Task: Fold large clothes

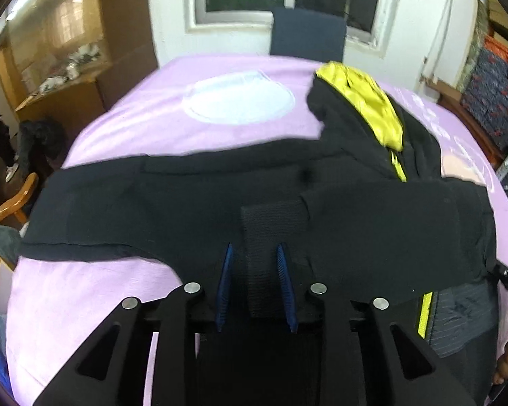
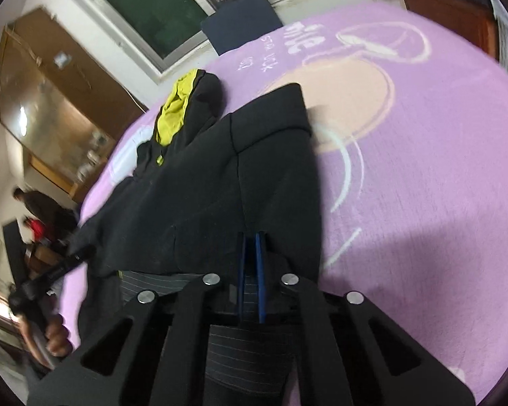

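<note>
A black hooded jacket (image 1: 193, 209) with a yellow hood lining (image 1: 369, 101) lies spread on the purple blanket (image 1: 84, 291). One sleeve is folded across the body, its ribbed cuff (image 1: 271, 216) lying between the blue pads of my left gripper (image 1: 254, 257), which is open. In the right wrist view the jacket (image 2: 193, 196) runs away from me, hood (image 2: 176, 108) at the far end. My right gripper (image 2: 252, 237) is shut on the jacket's near edge.
The blanket (image 2: 423, 169) covers a table. A dark blue chair (image 1: 308, 34) stands at the far side under a window. Wooden cabinets (image 1: 57, 54) are at the left. A hand holding the other gripper (image 2: 47, 277) shows at lower left in the right wrist view.
</note>
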Tool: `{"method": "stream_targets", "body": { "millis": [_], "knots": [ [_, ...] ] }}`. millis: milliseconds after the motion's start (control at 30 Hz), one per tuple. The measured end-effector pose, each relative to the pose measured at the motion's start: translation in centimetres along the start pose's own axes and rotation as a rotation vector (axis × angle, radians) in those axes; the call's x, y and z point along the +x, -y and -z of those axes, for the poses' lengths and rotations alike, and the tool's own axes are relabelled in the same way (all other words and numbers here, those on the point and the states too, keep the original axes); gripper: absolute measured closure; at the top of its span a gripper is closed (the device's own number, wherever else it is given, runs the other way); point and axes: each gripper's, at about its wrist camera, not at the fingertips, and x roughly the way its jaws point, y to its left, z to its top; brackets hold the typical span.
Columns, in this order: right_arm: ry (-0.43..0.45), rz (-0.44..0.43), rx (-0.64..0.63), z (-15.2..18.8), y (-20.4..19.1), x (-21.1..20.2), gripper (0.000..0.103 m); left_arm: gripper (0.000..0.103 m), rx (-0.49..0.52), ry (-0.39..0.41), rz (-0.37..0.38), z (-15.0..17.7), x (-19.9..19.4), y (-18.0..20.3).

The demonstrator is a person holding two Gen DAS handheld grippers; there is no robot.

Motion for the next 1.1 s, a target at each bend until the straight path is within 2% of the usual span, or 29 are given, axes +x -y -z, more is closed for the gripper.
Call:
{"method": "stream_targets", "body": {
  "millis": [67,133,233,333,467,533,567,600,667,767,900,1067,1100],
  "knots": [
    [0.017,-0.001,-0.006,0.0,-0.2,-0.5,0.097,0.077,0.0,0.038,0.01,-0.2,-1.4,0.0],
    [0.061,-0.003,-0.017,0.0,-0.7,-1.6,0.096,0.077,0.014,0.074,0.051,-0.5,-2.7,0.5],
    [0.152,-0.037,-0.032,-1.5,-2.0,-3.5,0.095,0.077,0.066,0.065,0.098,-1.3,-2.6,2.6],
    [0.169,-0.005,-0.056,-3.9,-3.3,-2.6,0.095,0.076,0.114,0.037,0.107,-1.4,-0.7,5.0],
    [0.146,0.008,-0.03,-5.8,-3.3,0.5,0.095,0.076,0.113,-0.044,0.092,-0.9,3.2,6.1],
    [0.121,0.031,-0.019,-6.0,-2.8,2.2,0.097,0.077,0.134,-0.02,0.078,-0.5,3.9,6.4],
    [0.083,0.074,-0.011,-5.8,-2.0,3.4,0.103,0.076,0.152,-0.013,0.064,-0.5,3.9,6.7],
    [0.048,0.086,0.01,-5.8,-1.2,4.5,0.103,0.076,0.161,-0.008,0.057,-0.5,3.9,6.9],
    [0.028,0.006,0.101,-6.3,0.7,4.4,0.103,0.076,0.166,0.001,0.051,-0.5,4.0,7.1],
    [0.034,-0.018,0.115,-6.2,1.2,4.5,0.103,0.076,0.118,0.001,0.102,-0.6,3.6,6.1],
    [0.045,0.085,0.035,-5.9,-0.4,4.3,0.103,0.075,0.028,0.016,0.157,-0.7,2.0,3.0],
    [0.079,0.118,0.035,-5.6,0.0,3.3,0.103,0.071,-0.106,0.053,0.081,-0.4,-0.4,-3.7],
    [0.094,0.118,0.034,-5.4,-0.1,2.6,0.1,0.071,-0.13,0.058,0.059,0.0,-0.8,-4.9]
  ]
}}
